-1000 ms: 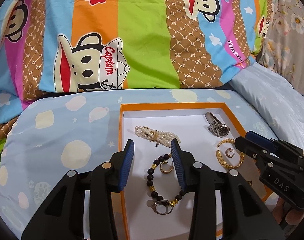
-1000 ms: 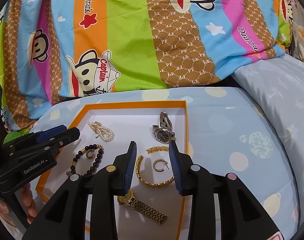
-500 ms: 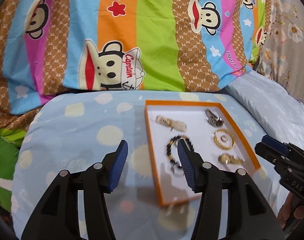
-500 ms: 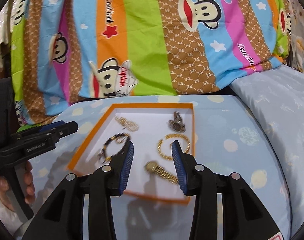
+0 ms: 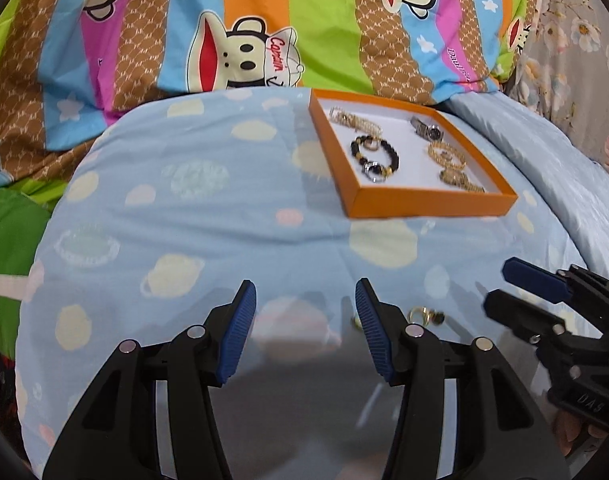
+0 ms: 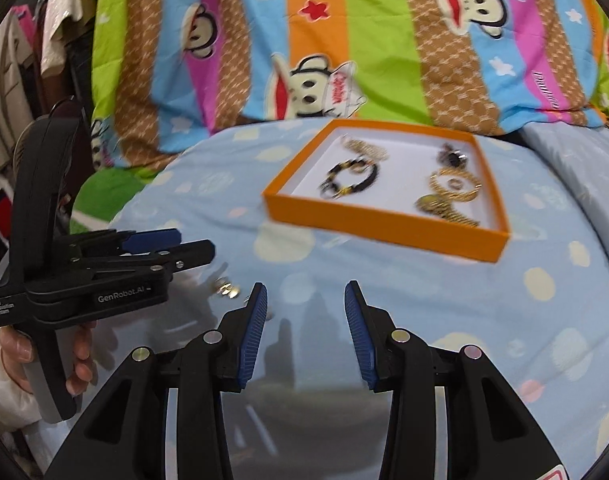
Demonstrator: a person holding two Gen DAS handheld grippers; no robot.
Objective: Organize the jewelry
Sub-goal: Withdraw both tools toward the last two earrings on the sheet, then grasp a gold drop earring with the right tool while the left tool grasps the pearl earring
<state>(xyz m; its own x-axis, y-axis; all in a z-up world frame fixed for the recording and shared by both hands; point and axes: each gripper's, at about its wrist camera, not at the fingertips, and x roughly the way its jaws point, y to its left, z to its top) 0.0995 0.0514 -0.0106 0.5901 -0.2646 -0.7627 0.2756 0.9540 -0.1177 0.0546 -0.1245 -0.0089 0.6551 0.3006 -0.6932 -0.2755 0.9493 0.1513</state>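
Ahead of the jaws and under them spreads a pale blue bedsheet (image 5: 208,216) printed with cream planets and stars. Beyond it, further ahead, lies a bright striped quilt (image 5: 312,28) with cartoon monkey faces in orange, green, pink, blue and brown. Right of the jaws sits a plain pale blue pillow (image 5: 544,152), with grey floral fabric (image 5: 576,40) behind it. Far left, clothes hang (image 6: 36,40).
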